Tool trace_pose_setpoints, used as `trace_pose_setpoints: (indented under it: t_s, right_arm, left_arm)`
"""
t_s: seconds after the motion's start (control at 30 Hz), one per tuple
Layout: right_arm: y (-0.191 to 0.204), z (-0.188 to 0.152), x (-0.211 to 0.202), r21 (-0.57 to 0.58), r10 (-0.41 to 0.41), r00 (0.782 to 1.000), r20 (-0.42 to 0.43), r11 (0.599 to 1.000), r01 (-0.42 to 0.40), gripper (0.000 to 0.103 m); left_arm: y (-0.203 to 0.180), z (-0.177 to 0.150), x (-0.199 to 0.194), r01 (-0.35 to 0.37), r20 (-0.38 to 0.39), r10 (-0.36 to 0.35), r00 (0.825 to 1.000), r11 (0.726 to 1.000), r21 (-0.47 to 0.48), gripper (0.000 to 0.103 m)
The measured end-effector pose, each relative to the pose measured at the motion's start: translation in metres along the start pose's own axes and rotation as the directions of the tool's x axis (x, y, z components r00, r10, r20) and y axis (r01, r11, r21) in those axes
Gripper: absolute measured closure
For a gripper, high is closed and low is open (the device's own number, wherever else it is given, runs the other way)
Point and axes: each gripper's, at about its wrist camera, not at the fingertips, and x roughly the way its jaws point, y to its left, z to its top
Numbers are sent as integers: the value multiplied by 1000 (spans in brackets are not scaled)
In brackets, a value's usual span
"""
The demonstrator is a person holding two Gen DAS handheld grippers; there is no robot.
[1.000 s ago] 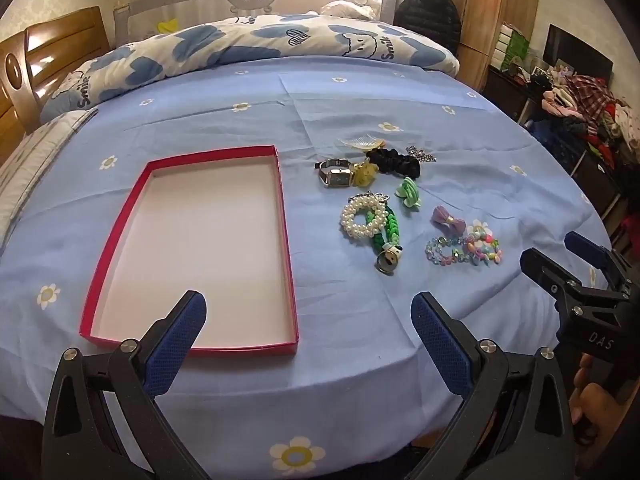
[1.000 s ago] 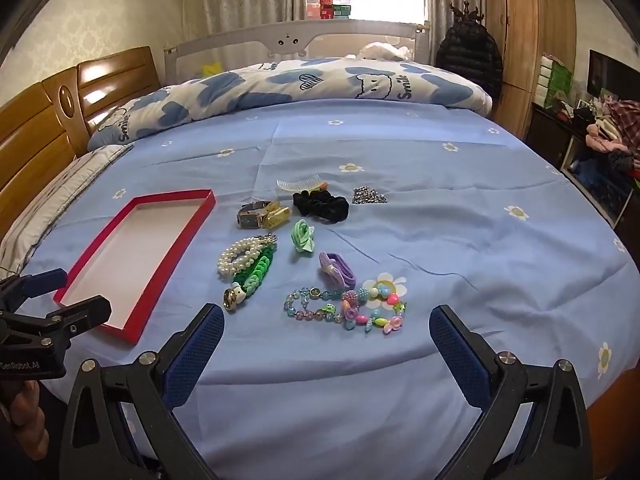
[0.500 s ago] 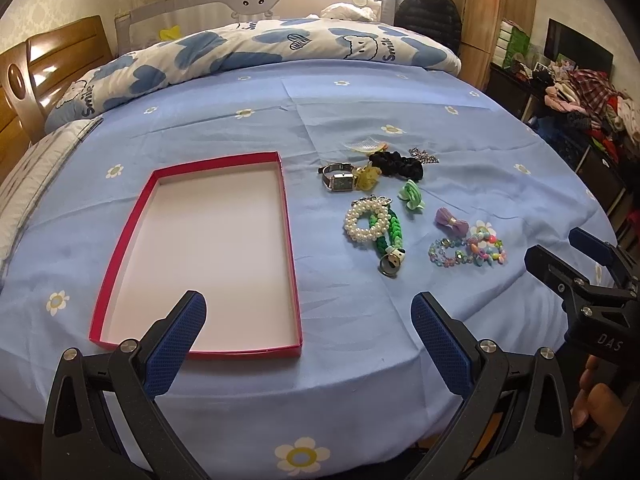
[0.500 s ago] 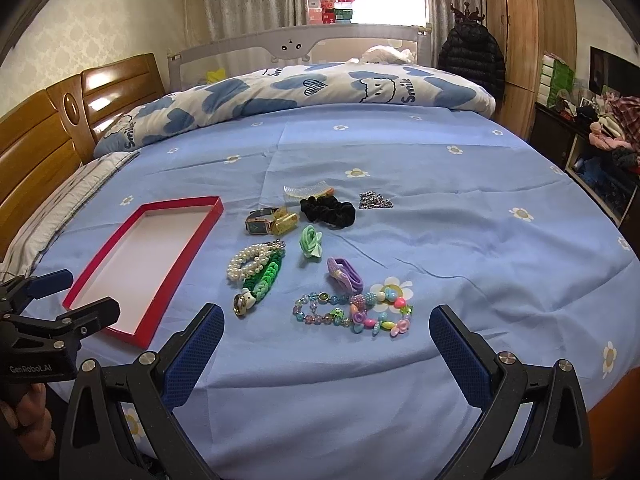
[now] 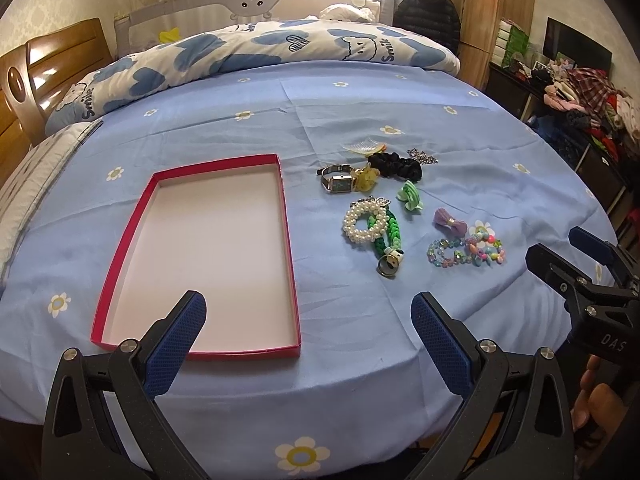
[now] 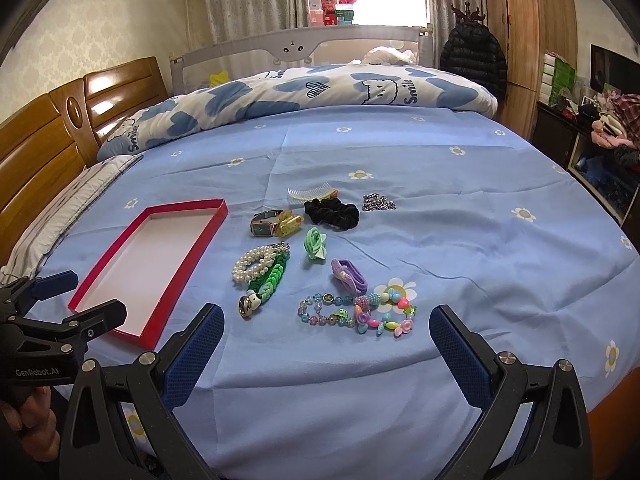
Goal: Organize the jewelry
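A shallow red box (image 5: 286, 236) (image 6: 202, 236) with a white, bare floor lies on the blue bedsheet. To its right lie several loose pieces: a watch (image 5: 338, 181) (image 6: 263, 227), a pearl bracelet (image 5: 362, 224) (image 6: 250, 264), a green braided keychain (image 5: 388, 240) (image 6: 269, 280), a black scrunchie (image 5: 394, 164) (image 6: 331, 213), a green bow (image 6: 315, 243), a purple bow (image 5: 450, 220) (image 6: 349, 276) and a coloured bead bracelet (image 5: 466, 250) (image 6: 356, 312). My left gripper (image 5: 308, 320) is open near the box's front edge. My right gripper (image 6: 326, 330) is open just before the bead bracelet. Neither holds anything.
A rolled blue-and-white quilt (image 6: 304, 92) lies across the far side of the bed. A wooden headboard (image 6: 52, 148) stands at the left, a wardrobe (image 6: 516, 28) and cluttered shelves at the right. A clear comb (image 6: 310, 193) and a small metal chain (image 6: 378, 202) lie behind the scrunchie.
Both grippers have drawn back and risen a little, so the box and jewellery sit farther up in both views. Nothing on the bed has moved; both grippers stay open.
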Motion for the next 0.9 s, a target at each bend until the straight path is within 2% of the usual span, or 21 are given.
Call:
trace_pose_setpoints:
  t_s: [0.9]
  right_arm:
    - [-5, 0, 2, 33, 36, 999, 0, 999, -36, 0]
  left_arm:
    - [-8, 1, 4, 4, -6, -4, 1000, 1000, 7, 0]
